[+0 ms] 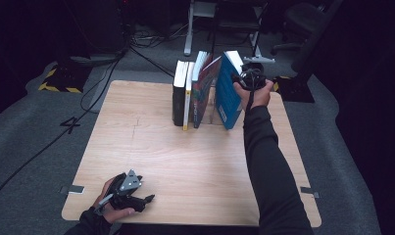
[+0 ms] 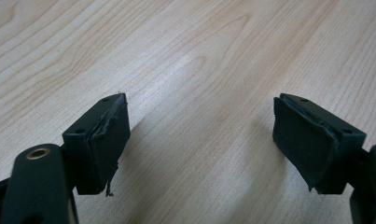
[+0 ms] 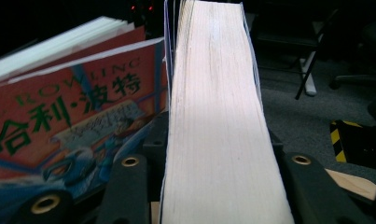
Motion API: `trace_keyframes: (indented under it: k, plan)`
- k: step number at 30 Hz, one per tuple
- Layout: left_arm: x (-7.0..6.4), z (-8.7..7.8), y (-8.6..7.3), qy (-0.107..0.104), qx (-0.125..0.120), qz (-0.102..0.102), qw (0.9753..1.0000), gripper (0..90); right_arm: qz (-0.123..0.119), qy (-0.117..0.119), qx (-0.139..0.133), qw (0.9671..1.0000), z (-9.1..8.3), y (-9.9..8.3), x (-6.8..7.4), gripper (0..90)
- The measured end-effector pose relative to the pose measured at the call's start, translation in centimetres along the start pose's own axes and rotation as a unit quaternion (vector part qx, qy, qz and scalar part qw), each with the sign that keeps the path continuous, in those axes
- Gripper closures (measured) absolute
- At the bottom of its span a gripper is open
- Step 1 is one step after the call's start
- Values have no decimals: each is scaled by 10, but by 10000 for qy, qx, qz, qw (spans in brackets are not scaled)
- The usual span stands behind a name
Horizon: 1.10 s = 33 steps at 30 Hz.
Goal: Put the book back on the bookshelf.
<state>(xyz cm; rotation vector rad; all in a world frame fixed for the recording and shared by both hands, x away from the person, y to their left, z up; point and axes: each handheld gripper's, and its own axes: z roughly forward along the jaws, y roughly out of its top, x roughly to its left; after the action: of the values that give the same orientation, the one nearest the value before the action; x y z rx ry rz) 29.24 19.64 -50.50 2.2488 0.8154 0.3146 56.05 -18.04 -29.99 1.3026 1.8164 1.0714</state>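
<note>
Your right tongs [image 1: 250, 73] grip the blue book [image 1: 228, 90], leaning at 12 o'clock on the worktop [image 1: 185, 161]. Your left tongs [image 1: 143, 199] rest open at 7 o'clock.

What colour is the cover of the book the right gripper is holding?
Blue. The book held by the right gripper shows its cover best in the high view.
</note>
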Motion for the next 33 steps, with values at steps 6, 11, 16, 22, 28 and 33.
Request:
trace_keyframes:
  k: [6,11,16,22,28,33]
  plan:
    - [-1,0,0,3,-9,-7,10000,194,138,-29,124,9998,13,2,-1,598]
    - [-1,0,-1,-1,1,4,10000,194,145,-38,193,9997,25,-4,2,597]
    - [-1,-1,-1,-18,5,34,10000,194,165,30,123,9998,27,-9,1,595]
    - [-2,-1,-1,-25,2,26,10000,194,72,157,155,9997,25,-9,1,586]
    - [-2,-1,-1,-23,2,20,10000,194,50,245,106,9996,18,-10,0,569]
    - [-2,-1,-1,-22,1,17,10000,194,-13,331,116,9994,13,-11,-1,558]
